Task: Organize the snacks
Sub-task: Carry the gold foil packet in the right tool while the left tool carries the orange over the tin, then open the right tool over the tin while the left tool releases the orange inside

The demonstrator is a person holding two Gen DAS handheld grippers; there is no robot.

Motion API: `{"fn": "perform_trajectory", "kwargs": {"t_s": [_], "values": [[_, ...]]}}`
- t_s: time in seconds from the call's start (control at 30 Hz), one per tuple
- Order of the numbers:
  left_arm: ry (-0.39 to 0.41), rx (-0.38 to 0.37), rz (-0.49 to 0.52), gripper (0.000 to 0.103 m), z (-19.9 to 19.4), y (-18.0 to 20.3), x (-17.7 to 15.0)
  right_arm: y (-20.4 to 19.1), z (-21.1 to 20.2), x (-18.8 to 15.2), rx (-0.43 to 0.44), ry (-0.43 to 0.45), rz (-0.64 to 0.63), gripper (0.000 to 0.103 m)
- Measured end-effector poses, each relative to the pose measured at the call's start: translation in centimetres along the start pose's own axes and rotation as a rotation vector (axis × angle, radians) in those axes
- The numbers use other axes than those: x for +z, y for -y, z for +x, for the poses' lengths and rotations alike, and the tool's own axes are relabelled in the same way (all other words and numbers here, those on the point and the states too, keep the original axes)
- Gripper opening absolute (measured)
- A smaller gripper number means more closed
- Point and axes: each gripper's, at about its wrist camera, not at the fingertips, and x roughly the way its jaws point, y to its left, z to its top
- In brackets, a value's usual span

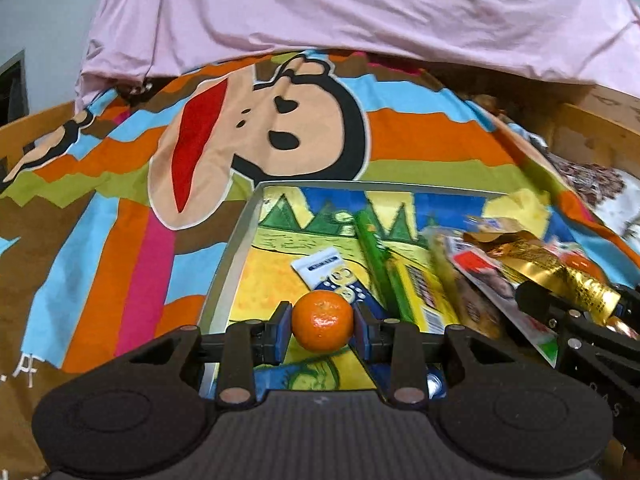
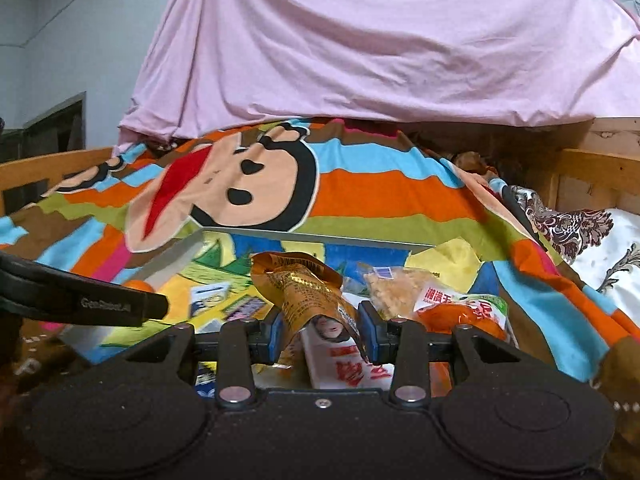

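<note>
My left gripper (image 1: 322, 326) is shut on a small orange mandarin (image 1: 322, 325) and holds it over the near left part of a metal tray (image 1: 224, 276) with a cartoon print. The tray holds several snack packets, among them a green and yellow one (image 1: 404, 280). My right gripper (image 2: 324, 330) is shut on a crinkled gold snack packet (image 2: 308, 292) above the tray's right side; it also shows in the left wrist view (image 1: 552, 272). Below it lie a white and red packet (image 2: 344, 364) and an orange packet (image 2: 460, 312).
The tray rests on a bright striped blanket with a cartoon monkey (image 1: 248, 132). A pink sheet (image 2: 380, 48) hangs behind. Wooden bed rails (image 2: 592, 176) stand at left and right. A patterned white cloth (image 2: 592, 248) lies at the right.
</note>
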Motion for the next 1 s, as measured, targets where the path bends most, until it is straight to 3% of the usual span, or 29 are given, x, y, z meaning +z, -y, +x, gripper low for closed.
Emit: {"fn": "perform_trajectory", "kwargs": {"t_s": [0.07, 0.17, 0.23, 0.33, 0.4, 0.43, 0.53, 0.8, 1.0], "values": [[-0.011, 0.010, -0.019, 0.036, 1.0, -0.2, 0.1, 0.3, 1.1, -0.1, -0.009, -0.022, 0.020, 0.043], [-0.026, 0.018, -0.036, 0.036, 2.2, -0.3, 0.1, 0.5, 2.5, -0.3, -0.016, -0.081, 0.044, 0.056], [-0.039, 0.012, -0.037, 0.036, 2.6, -0.4, 0.0, 0.4, 2.6, -0.3, -0.003, -0.079, 0.045, 0.068], [-0.053, 0.013, -0.038, 0.038, 3.0, -0.4, -0.3, 0.3, 2.4, -0.3, 0.018, -0.072, 0.043, 0.076], [-0.054, 0.009, -0.061, 0.060, 2.9, -0.7, -0.6, 0.3, 2.3, -0.3, 0.032, -0.070, 0.052, 0.080], [-0.049, 0.010, -0.073, 0.065, 2.7, -0.8, -0.6, 0.4, 2.2, -0.3, 0.036, -0.067, 0.057, 0.082], [-0.045, -0.001, -0.091, 0.070, 2.2, -1.2, -0.7, 0.6, 1.8, 0.1, 0.035, -0.057, 0.077, 0.086], [0.030, 0.009, -0.161, 0.097, -1.2, -2.6, -0.4, 1.5, -0.7, 1.7, 0.022, -0.012, 0.139, 0.100], [0.096, 0.008, -0.241, 0.102, -5.5, -4.1, -0.7, 2.2, -4.9, 3.2, -0.001, 0.008, 0.186, 0.102]]}}
